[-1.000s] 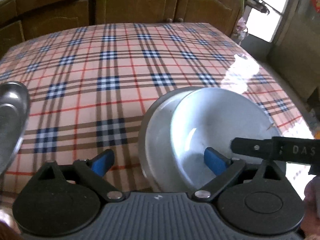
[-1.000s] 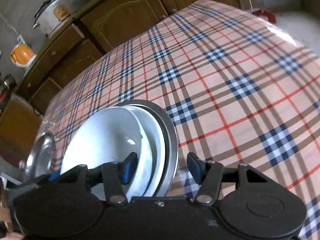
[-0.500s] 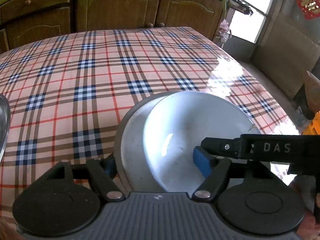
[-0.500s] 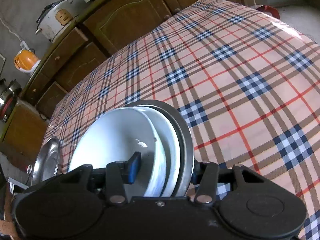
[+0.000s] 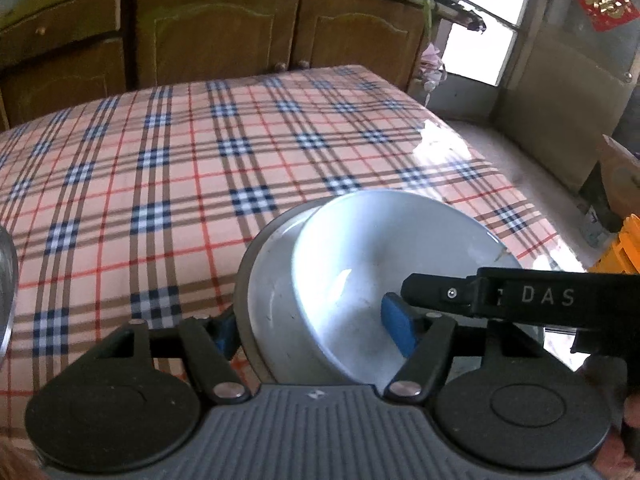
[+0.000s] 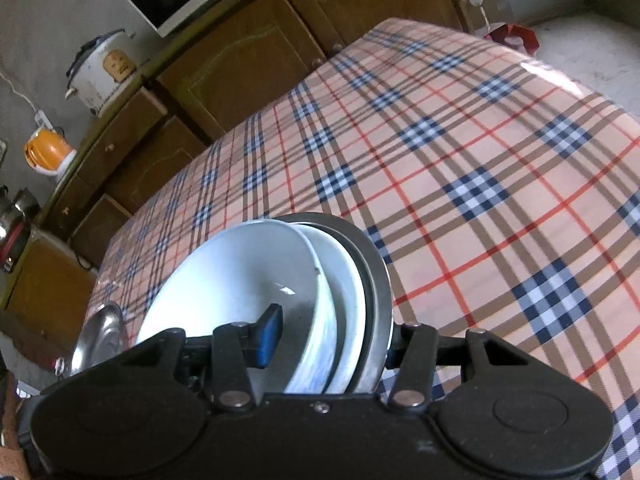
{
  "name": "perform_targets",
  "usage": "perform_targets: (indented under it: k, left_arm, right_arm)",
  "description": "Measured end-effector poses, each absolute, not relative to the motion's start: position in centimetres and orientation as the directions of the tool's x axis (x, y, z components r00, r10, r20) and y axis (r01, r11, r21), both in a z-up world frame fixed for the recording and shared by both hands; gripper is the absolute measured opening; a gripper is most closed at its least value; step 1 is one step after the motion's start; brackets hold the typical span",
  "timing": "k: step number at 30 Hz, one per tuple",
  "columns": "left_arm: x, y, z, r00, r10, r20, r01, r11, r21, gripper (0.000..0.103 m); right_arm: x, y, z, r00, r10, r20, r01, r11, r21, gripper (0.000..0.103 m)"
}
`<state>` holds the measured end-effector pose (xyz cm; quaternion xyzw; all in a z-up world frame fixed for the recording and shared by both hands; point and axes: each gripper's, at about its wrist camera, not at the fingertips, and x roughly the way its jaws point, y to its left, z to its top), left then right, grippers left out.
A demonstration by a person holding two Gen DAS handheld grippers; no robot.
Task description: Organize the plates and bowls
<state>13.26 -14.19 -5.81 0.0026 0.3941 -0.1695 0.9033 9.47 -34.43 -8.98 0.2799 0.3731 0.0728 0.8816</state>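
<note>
Left gripper (image 5: 316, 334) jaws closed in on stacked bowls (image 5: 384, 280); "DAS" legible.

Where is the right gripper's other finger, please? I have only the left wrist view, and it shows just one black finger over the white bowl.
Observer: It is outside the metal plate, behind its rim. The right gripper has just been closing, with the stack between its jaws.
Operator: Thank you. Is anything between the bowl and the metal plate?
Observer: Yes, a white plate nests between the white bowl and the metal plate.
Operator: And what stands on the cabinet?
Observer: A white rice cooker, with an orange appliance further along.
</note>
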Motion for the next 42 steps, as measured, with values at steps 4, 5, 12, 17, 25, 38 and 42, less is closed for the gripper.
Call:
perform_targets:
  k: [4, 5, 12, 17, 25, 38, 42]
  left_arm:
    - [12.9, -14.8, -4.8, 0.640, -0.317, -0.700, 0.331, 0.936, -0.121, 0.072]
    - [12.7, -14.9, -4.5, 0.643, -0.321, -0.695, 0.335, 0.934, -0.121, 0.072]
    - [11.5, -15.7, -2.4, 0.670, -0.333, -0.664, 0.351, 0.929, -0.112, 0.072]
    - [10.6, -16.2, -1.0, 0.686, -0.347, -0.640, 0.362, 0.925, -0.114, 0.072]
    - [8.7, -16.6, 1.2, 0.710, -0.353, -0.610, 0.368, 0.924, -0.106, 0.072]
    - [6.5, -15.5, 2.8, 0.735, -0.337, -0.589, 0.346, 0.933, -0.103, 0.072]
    - [6.0, -15.2, 2.9, 0.739, -0.336, -0.584, 0.340, 0.934, -0.107, 0.072]
  right_arm:
    - [8.6, -35.1, -7.9, 0.735, 0.319, -0.598, 0.089, 0.829, 0.552, 0.058]
    - [8.4, -35.3, -7.5, 0.741, 0.314, -0.594, 0.090, 0.830, 0.551, 0.058]
    - [7.1, -36.1, -5.1, 0.776, 0.295, -0.557, 0.075, 0.834, 0.547, 0.058]
    - [5.8, -36.6, -3.2, 0.802, 0.277, -0.530, 0.066, 0.840, 0.538, 0.058]
    - [3.8, -36.9, -1.0, 0.830, 0.268, -0.490, 0.045, 0.843, 0.536, 0.058]
    - [1.6, -35.9, 1.0, 0.843, 0.283, -0.457, 0.005, 0.846, 0.533, 0.058]
    - [1.2, -35.5, 1.3, 0.845, 0.285, -0.452, -0.003, 0.849, 0.529, 0.058]
